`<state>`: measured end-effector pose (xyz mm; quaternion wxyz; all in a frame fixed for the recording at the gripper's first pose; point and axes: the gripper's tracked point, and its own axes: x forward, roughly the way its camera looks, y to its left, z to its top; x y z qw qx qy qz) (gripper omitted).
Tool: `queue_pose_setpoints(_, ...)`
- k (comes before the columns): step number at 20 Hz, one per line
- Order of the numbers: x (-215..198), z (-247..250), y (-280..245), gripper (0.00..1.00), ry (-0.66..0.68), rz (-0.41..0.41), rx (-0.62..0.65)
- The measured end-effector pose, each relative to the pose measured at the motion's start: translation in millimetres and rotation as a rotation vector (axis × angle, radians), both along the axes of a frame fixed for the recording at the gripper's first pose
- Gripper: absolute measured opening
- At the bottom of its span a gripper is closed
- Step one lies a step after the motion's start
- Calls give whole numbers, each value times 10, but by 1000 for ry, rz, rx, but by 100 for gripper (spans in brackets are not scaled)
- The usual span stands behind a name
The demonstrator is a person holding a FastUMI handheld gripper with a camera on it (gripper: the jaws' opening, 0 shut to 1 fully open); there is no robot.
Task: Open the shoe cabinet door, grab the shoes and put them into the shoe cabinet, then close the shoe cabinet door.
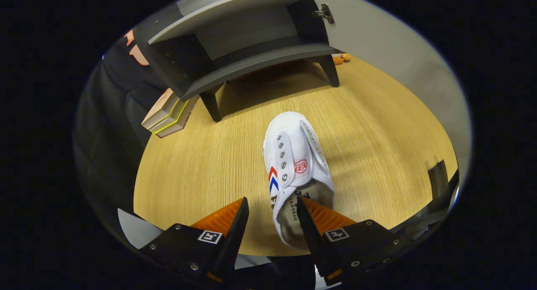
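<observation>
Tongs [272,216] gape released, one finger inside the heel opening of the white canvas sneaker [295,164] lying on the wooden worktop [201,155]; its red tongue stamp is unreadable. Beyond stands the open shoe cabinet [247,50].

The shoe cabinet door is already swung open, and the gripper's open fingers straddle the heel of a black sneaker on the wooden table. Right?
Not quite: the gripper view shows a white sneaker, not a black one. The rest holds: the shoe cabinet has its door open, and the gripper is open around the sneaker's heel on the wooden table.
</observation>
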<state>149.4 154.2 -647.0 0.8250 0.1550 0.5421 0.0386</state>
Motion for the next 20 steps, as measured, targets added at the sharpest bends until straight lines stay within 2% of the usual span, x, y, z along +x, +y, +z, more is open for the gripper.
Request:
queue_pose_setpoints(2, 102, -92, -15, 67, -9, 13, -10)
queue_pose_setpoints(6, 196, -186, -86, 41, 0, 16, -28)
queue_pose_setpoints(7, 174, -165, -90, 30, -2, 29, -26)
queue_pose_setpoints(8, 172, -159, -110, 25, -4, 46, -37)
queue_pose_setpoints(9, 175, -152, -113, 14, -3, 58, -46)
queue_pose_setpoints(10, 169, -137, -106, 10, 0, 70, -42)
queue_pose_setpoints(13, 260, -47, -47, 3, 5, 69, 12)
queue_pose_setpoints(16, 399, 107, -73, 2, -3, 41, 65)
queue_pose_setpoints(20, 565, 400, -8, 2, -49, 45, 83)
